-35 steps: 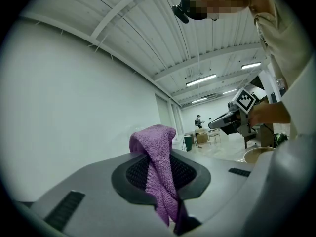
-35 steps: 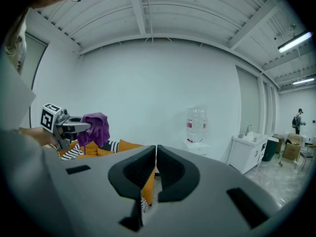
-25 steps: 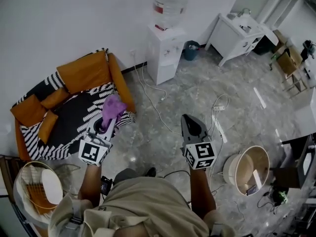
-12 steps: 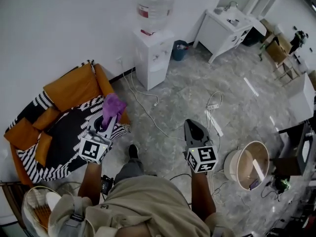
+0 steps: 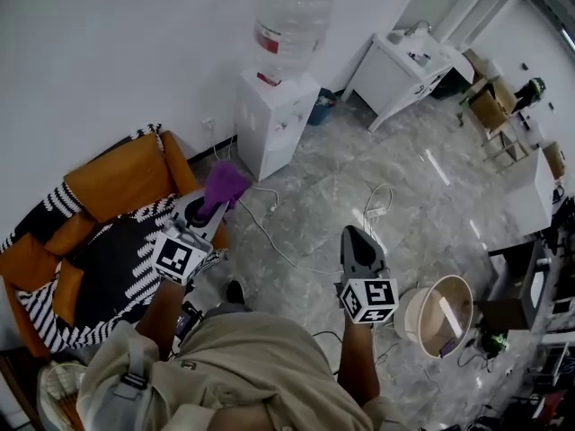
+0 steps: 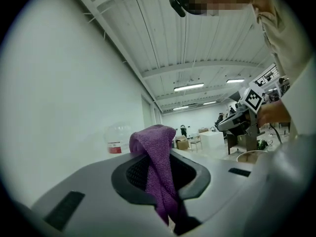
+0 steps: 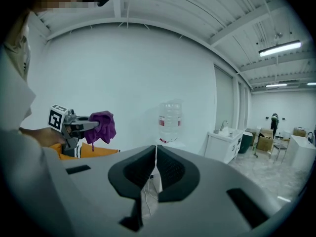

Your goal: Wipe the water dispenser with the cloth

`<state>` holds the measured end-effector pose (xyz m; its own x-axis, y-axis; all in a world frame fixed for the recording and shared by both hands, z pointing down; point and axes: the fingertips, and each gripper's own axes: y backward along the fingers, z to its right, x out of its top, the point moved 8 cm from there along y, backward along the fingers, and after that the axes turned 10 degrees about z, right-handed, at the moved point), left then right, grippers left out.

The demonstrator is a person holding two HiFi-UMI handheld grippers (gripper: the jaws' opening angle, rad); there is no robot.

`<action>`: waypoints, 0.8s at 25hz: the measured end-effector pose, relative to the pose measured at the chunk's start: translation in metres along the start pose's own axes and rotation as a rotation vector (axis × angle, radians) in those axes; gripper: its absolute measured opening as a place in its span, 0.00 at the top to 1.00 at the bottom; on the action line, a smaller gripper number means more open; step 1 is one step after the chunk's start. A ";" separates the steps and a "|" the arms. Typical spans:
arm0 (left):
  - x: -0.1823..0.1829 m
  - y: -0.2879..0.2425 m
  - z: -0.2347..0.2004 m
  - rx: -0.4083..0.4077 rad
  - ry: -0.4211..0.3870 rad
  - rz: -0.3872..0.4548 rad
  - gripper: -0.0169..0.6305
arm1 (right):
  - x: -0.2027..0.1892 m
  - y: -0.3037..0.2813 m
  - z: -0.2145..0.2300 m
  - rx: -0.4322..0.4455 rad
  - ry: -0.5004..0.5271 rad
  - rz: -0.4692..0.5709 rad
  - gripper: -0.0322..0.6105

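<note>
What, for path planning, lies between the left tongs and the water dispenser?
In the head view, only floor with white cables lies between the left tongs, shut on the cloth, and the water dispenser.

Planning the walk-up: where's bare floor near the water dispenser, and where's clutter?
Bare floor: between water dispenser, white table and power-strip cord. Crowded: cables trail between the dispenser's base and the sofa; bin beside the dispenser.

Nothing readable is coming through: the red label on the water bottle is staying too blurred, while the left marker cube and right marker cube are showing only black-and-white squares.
</note>
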<state>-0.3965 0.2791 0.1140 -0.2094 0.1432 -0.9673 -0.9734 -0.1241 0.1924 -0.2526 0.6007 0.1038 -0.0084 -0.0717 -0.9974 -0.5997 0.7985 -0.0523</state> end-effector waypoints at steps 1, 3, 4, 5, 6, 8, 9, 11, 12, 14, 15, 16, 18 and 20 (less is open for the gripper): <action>-0.002 -0.002 -0.008 -0.003 0.012 0.003 0.87 | 0.001 -0.007 -0.001 -0.008 0.003 -0.004 0.91; -0.008 -0.007 -0.025 -0.009 0.015 0.018 0.87 | 0.006 -0.023 -0.006 -0.019 0.012 -0.010 0.91; -0.011 -0.010 -0.035 -0.011 0.021 0.019 0.87 | 0.009 -0.031 -0.009 -0.020 0.019 -0.012 0.91; -0.013 -0.012 -0.044 -0.009 0.033 0.015 0.87 | 0.011 -0.040 -0.013 -0.017 0.028 -0.016 0.91; -0.016 -0.014 -0.052 -0.006 0.043 0.014 0.87 | 0.013 -0.047 -0.017 -0.013 0.038 -0.023 0.91; -0.024 -0.016 -0.068 0.002 0.044 0.033 0.87 | 0.015 -0.061 -0.022 -0.008 0.054 -0.042 0.91; -0.027 -0.017 -0.074 0.009 0.053 0.036 0.87 | 0.016 -0.067 -0.023 -0.009 0.060 -0.051 0.91; -0.032 -0.018 -0.084 0.024 0.094 0.023 0.87 | 0.018 -0.078 -0.025 -0.013 0.071 -0.060 0.91; -0.034 -0.018 -0.088 0.030 0.111 0.019 0.87 | 0.019 -0.083 -0.025 -0.013 0.077 -0.061 0.91; -0.039 -0.020 -0.096 0.042 0.119 0.022 0.87 | 0.022 -0.093 -0.026 -0.008 0.090 -0.058 0.91; -0.042 -0.020 -0.101 0.050 0.108 0.031 0.87 | 0.023 -0.098 -0.026 -0.004 0.094 -0.054 0.91; -0.044 -0.021 -0.106 0.059 0.101 0.036 0.87 | 0.023 -0.104 -0.024 0.002 0.096 -0.050 0.91; -0.046 -0.024 -0.117 0.083 0.088 0.044 0.87 | 0.024 -0.120 -0.020 0.014 0.098 -0.047 0.91; -0.047 -0.027 -0.127 0.112 0.085 0.042 0.87 | 0.024 -0.139 -0.013 0.032 0.098 -0.048 0.91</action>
<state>-0.3488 0.1507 0.1333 -0.2462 0.0558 -0.9676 -0.9692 -0.0174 0.2456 -0.1796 0.4799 0.0880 -0.0594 -0.1672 -0.9841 -0.5759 0.8110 -0.1030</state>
